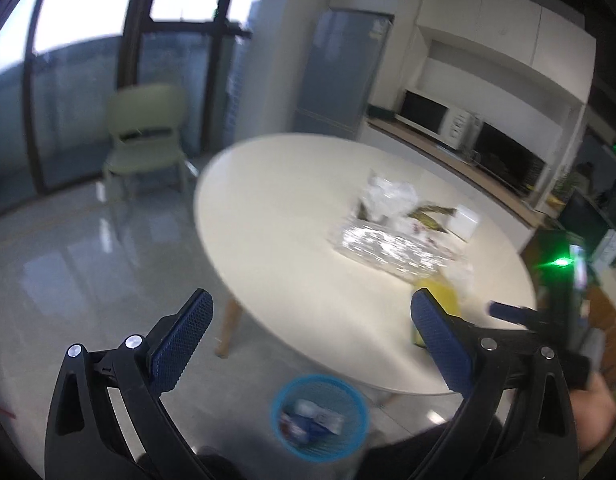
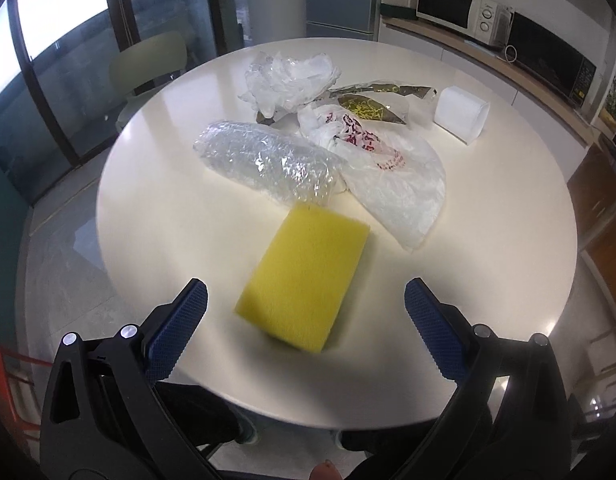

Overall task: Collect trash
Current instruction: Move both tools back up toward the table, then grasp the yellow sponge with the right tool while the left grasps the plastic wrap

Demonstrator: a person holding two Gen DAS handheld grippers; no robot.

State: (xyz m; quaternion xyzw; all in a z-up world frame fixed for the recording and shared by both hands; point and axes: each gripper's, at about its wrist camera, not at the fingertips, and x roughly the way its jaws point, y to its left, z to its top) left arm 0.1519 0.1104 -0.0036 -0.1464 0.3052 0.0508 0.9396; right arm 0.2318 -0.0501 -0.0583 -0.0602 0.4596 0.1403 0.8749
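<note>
1. The yellow sponge (image 2: 303, 276) lies flat on the round white table (image 2: 167, 216), at the near edge of the trash pile and closest to the person.
2. Its long axis runs from near-left to far-right, slightly tilted against the line of the right gripper (image 2: 305, 320).
3. The right gripper hangs just before the sponge's near end, its jaws wide apart and empty; the sponge sits between the lines of the two fingers, so this gripper is clearly the nearer one.
4. Behind the sponge lie a bubble wrap piece (image 2: 263, 164), a white plastic bag (image 2: 392, 184), crumpled clear plastic (image 2: 291, 76) and a white paper roll (image 2: 462, 114).
5. The left gripper (image 1: 312, 338) is also spread open and empty, held off the table's edge above a blue basket (image 1: 320, 416) on the floor, which already holds some wrappers.
</note>
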